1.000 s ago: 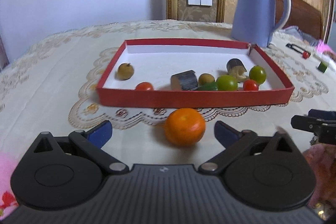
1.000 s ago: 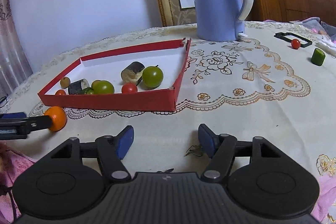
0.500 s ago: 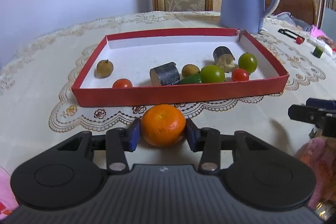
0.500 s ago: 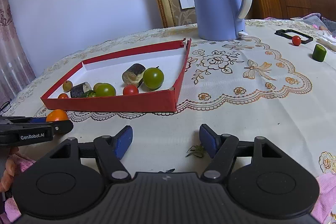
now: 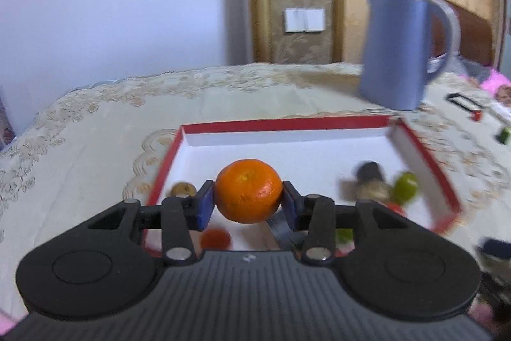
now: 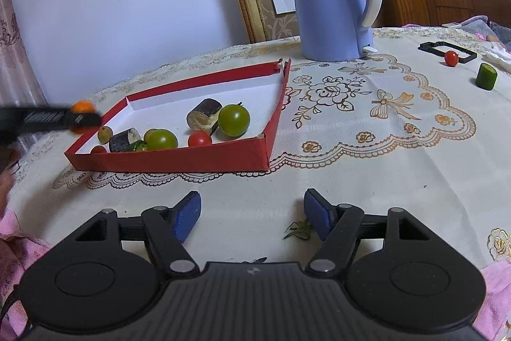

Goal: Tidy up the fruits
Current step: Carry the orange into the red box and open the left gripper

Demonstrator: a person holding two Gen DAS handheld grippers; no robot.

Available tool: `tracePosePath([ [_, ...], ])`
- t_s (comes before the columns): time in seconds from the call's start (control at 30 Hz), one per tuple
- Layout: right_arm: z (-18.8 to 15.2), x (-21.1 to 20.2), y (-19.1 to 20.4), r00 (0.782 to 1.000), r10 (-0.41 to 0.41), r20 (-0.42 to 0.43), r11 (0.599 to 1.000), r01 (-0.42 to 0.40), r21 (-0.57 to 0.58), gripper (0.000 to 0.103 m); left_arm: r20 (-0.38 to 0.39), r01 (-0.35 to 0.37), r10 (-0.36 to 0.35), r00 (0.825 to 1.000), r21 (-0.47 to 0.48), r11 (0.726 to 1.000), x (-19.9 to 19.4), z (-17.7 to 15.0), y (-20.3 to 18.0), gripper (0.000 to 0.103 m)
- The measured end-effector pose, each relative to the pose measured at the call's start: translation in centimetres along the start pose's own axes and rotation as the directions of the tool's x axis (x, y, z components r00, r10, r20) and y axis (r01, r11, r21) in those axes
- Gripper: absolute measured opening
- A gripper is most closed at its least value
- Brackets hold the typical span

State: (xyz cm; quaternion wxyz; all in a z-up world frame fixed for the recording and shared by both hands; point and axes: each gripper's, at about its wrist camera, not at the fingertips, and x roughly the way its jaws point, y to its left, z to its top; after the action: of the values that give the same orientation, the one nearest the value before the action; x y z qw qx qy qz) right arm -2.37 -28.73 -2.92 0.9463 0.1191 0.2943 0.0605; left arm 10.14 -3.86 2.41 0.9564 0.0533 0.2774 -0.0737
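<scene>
Seen from the left wrist, the left hand-held gripper (image 5: 248, 201) is clamping an orange mandarin (image 5: 248, 190) between its two blue pads (image 5: 204, 204), its jaws having just been closing onto the fruit, and is holding it in the air above the near part of the red tray (image 5: 424, 155). Below it, blurred, a brown fruit (image 5: 182, 188), a red tomato (image 5: 214, 238), a dark cut piece (image 5: 369, 172) and a green tomato (image 5: 405, 186) are lying on the tray's white floor, while a blue kettle (image 5: 396, 53) is standing behind the tray on the lace-covered counter (image 5: 95, 130). Seen from the right wrist, the right hand-held gripper (image 6: 252, 214) is hovering low over the counter, its jaws standing apart with nothing between them. At the far left of this view the left gripper is showing as a dark bar carrying the mandarin over the tray's far corner. Well apart on the right, a small red tomato (image 6: 451, 58) is lying against a black frame (image 6: 447, 51), with a green cut piece (image 6: 486, 76) standing near it.
</scene>
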Motion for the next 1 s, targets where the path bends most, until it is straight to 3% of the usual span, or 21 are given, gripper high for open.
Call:
tracePosePath([
  [0.3,0.0,0.0,0.0,1.0,-0.002,-0.001,1.0,0.002,-0.002,0.071,-0.125,-0.076,0.069,0.99,-0.056,0.996,7.9,0.0,1.5,0.041],
  [0.6,0.0,0.0,0.1,1.0,-0.001,-0.002,1.0,0.001,-0.003,0.072,-0.08,-0.105,0.102,0.992,-0.032,0.994,7.9,-0.7,1.0,0.041],
  [1.0,0.0,0.0,0.1,1.0,-0.006,-0.003,1.0,0.006,-0.01,0.072,-0.07,-0.093,0.089,0.994,-0.048,0.995,7.8,-0.8,1.3,0.041],
])
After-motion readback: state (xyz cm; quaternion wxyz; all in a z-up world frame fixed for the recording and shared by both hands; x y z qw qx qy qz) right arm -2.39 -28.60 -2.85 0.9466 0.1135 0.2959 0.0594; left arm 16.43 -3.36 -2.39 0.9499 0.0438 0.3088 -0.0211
